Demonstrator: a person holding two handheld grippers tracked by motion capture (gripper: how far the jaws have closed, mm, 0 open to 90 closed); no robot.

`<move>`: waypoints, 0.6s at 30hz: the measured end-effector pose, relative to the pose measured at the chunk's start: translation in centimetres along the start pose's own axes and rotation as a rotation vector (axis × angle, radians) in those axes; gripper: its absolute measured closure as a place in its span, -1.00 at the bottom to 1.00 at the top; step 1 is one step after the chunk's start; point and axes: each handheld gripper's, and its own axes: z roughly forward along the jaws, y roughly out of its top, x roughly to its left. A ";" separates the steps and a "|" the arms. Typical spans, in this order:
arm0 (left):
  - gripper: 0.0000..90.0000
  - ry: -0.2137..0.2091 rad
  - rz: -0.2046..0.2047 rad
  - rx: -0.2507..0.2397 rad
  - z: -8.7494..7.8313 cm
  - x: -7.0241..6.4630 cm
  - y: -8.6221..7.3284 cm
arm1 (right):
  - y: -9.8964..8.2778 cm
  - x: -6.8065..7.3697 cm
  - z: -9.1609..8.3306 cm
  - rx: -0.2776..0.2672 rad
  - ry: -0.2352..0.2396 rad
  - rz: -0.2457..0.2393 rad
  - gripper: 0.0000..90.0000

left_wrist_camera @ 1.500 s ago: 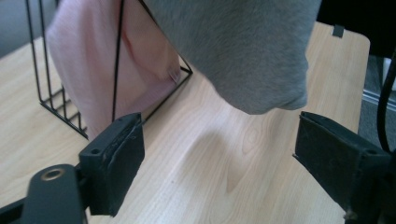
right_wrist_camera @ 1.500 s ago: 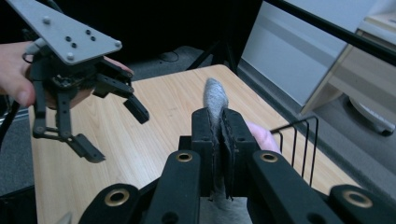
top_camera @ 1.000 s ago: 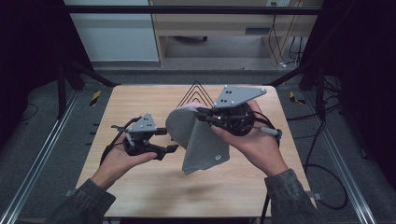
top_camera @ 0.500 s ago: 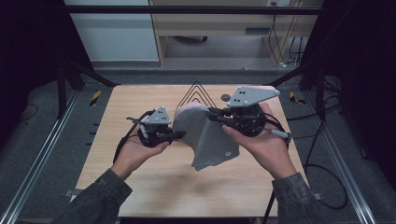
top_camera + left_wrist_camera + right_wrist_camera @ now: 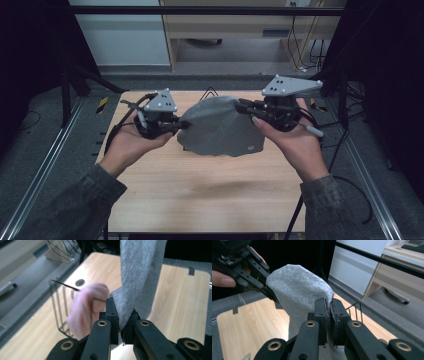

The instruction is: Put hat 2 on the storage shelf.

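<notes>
Cloth point(image 5: 220, 127) above table point(image 5: 200, 195), between left gripper point(image 5: 181, 126) and right gripper point(image 5: 245, 107).

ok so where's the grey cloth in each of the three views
High view: the grey cloth hangs mid-picture above the wooden table, stretched between the left gripper and right gripper.
Left gripper view: it drops from the top centre into that gripper's shut jaws.
Right gripper view: it sits centre-left, pinched at bottom centre, the left gripper at upper left.
Shared landmark: the wooden table.
</notes>
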 end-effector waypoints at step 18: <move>0.92 0.113 -0.031 -0.126 -1.9 6.0 4.9 | 7.4 -4.7 2.5 -0.095 -0.054 -0.013 0.88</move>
